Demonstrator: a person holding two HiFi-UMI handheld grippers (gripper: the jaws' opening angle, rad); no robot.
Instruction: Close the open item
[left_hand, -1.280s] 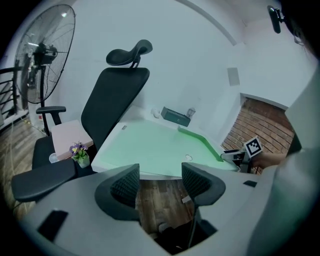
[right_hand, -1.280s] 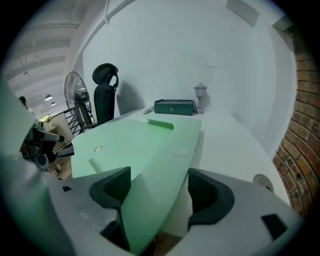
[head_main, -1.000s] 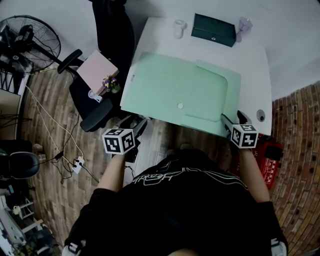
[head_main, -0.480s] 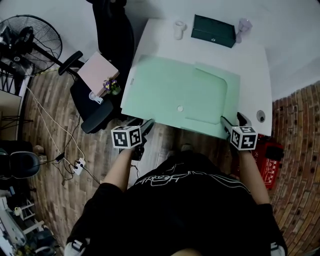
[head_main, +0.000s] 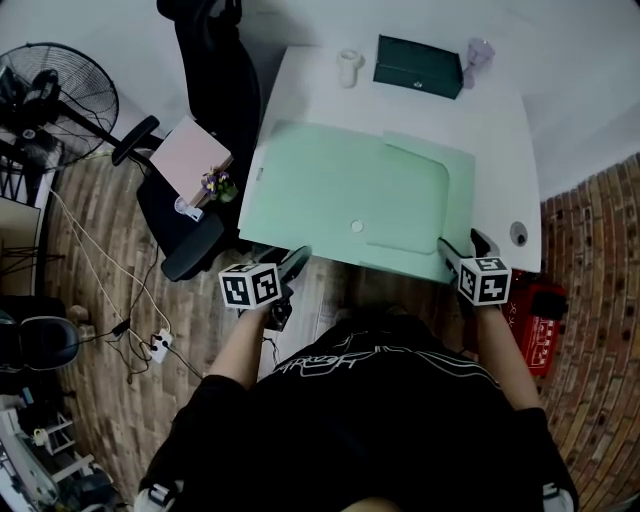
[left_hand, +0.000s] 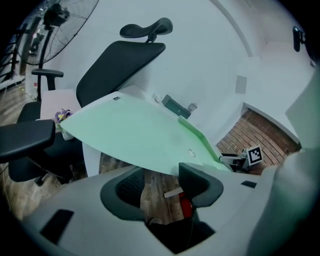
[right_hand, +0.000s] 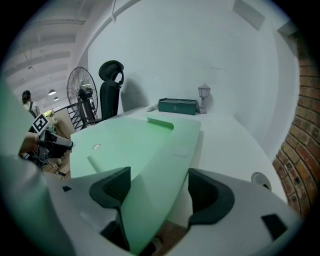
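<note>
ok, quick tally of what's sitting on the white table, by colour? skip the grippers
Light green: 1, the open folder
Dark green: 1, the box
White: 1, the cup
Pale, see-through: 1, the lantern-shaped ornament
Total on the table: 4

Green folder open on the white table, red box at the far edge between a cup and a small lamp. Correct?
No: the box is dark green, not red, as the head view shows. The folder does lie open on the table, with the box at the far edge between the cup and the lamp.
</note>
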